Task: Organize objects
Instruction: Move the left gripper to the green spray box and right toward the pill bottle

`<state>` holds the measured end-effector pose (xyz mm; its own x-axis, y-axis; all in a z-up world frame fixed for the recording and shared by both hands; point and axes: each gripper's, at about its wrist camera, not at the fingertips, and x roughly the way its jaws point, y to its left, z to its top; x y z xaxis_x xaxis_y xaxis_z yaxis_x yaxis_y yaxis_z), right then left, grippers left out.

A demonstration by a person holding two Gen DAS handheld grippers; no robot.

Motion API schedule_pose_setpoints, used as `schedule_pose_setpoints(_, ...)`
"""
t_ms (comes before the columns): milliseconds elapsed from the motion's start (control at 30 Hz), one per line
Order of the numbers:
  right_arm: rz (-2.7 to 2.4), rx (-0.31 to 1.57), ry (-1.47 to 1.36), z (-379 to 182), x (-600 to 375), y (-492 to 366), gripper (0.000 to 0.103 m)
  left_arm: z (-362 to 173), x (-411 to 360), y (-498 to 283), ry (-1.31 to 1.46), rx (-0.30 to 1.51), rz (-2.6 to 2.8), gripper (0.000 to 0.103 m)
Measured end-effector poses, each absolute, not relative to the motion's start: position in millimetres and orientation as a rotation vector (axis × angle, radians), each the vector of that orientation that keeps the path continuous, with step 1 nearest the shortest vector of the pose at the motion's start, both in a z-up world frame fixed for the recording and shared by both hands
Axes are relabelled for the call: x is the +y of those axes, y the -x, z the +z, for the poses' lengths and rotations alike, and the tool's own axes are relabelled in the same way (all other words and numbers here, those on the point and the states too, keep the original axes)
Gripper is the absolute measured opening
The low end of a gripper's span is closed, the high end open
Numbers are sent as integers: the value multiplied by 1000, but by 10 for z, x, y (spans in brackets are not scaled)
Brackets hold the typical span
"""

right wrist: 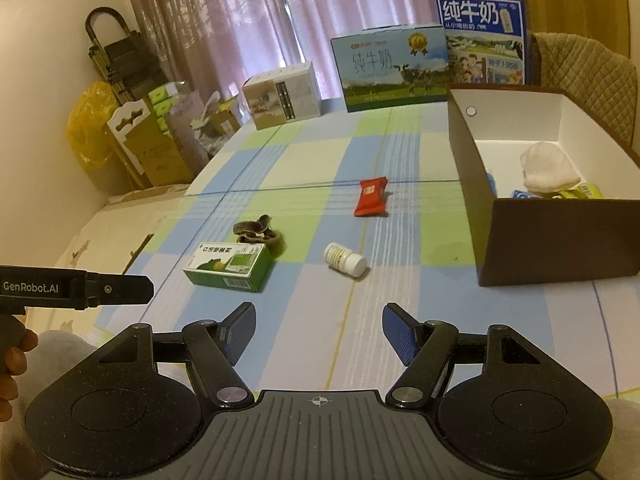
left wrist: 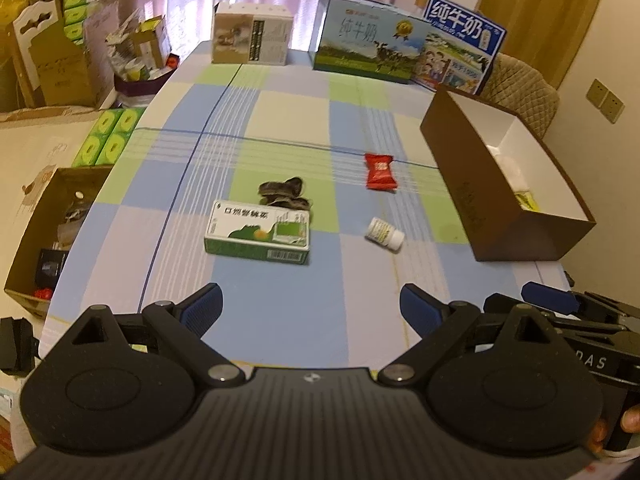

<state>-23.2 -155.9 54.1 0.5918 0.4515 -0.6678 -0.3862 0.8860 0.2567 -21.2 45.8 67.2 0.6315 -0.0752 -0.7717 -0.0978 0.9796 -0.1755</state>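
On the checked tablecloth lie a green medicine box (left wrist: 258, 236) (right wrist: 229, 266), a dark crumpled item (left wrist: 285, 193) (right wrist: 258, 234) just behind it, a red snack packet (left wrist: 380, 171) (right wrist: 371, 197) and a small white pill bottle (left wrist: 385, 234) (right wrist: 345, 261) on its side. A brown open box (left wrist: 472, 184) (right wrist: 560, 236) with a white inside stands at the right and holds a white cloth (right wrist: 548, 168) and small packets. My left gripper (left wrist: 311, 306) is open and empty near the table's front edge. My right gripper (right wrist: 319, 326) is open and empty, short of the bottle.
Milk cartons (left wrist: 368, 40) (right wrist: 394, 68) and a beige box (left wrist: 252, 34) (right wrist: 282, 94) stand at the table's far edge. A quilted chair (right wrist: 584, 64) is behind the brown box. Cardboard boxes and green tissue packs (left wrist: 108, 138) crowd the floor at the left.
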Motion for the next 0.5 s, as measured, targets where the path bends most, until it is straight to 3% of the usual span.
schedule_pose_setpoints(500, 518, 794, 5, 284, -1347, -273, 67, 349, 542, -81, 189, 915, 56, 94)
